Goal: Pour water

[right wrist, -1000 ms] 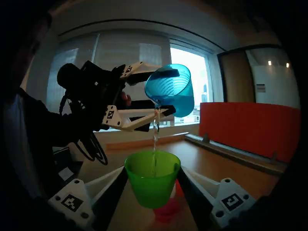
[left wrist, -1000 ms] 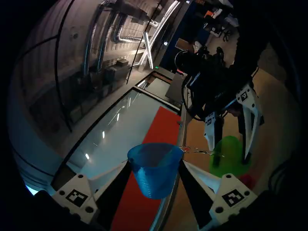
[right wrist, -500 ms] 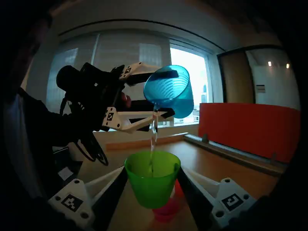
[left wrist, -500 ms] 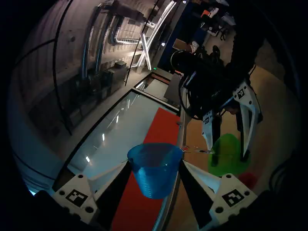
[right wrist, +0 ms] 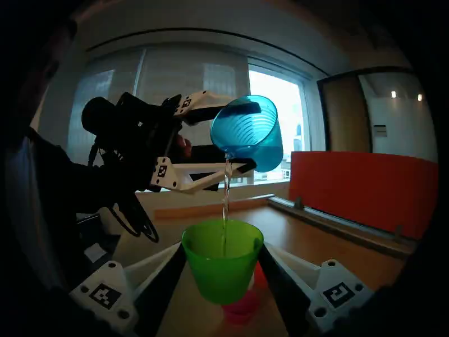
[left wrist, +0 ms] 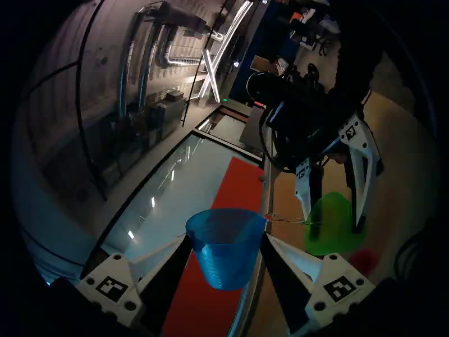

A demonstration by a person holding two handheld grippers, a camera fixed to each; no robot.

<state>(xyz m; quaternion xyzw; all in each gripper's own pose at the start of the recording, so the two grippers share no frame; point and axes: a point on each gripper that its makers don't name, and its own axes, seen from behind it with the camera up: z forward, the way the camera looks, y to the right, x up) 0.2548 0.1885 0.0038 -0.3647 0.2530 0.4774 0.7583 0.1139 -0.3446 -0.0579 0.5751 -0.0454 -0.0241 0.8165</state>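
Left gripper view: my left gripper point(left wrist: 225, 238) pinches the translucent blue plastic cup point(left wrist: 226, 253), tipped toward the translucent green plastic cup point(left wrist: 332, 222). Right gripper view: my right gripper point(right wrist: 223, 255) clamps the green cup, and a thin water stream point(right wrist: 225, 188) enters it. I judge pouring under way, not finished.

In the right gripper view you face a wide window point(right wrist: 168, 112) across the far wall. Pale blinds point(right wrist: 112, 106) cover most of it, and one pane point(right wrist: 275, 112) is bright with daylight. Below it runs a wooden tabletop point(right wrist: 320, 236), bordered on the right by a red partition point(right wrist: 365, 185). In the dim, tilted left gripper view you see exposed ceiling ducts point(left wrist: 185, 45) and glowing strip lights point(left wrist: 209, 70).
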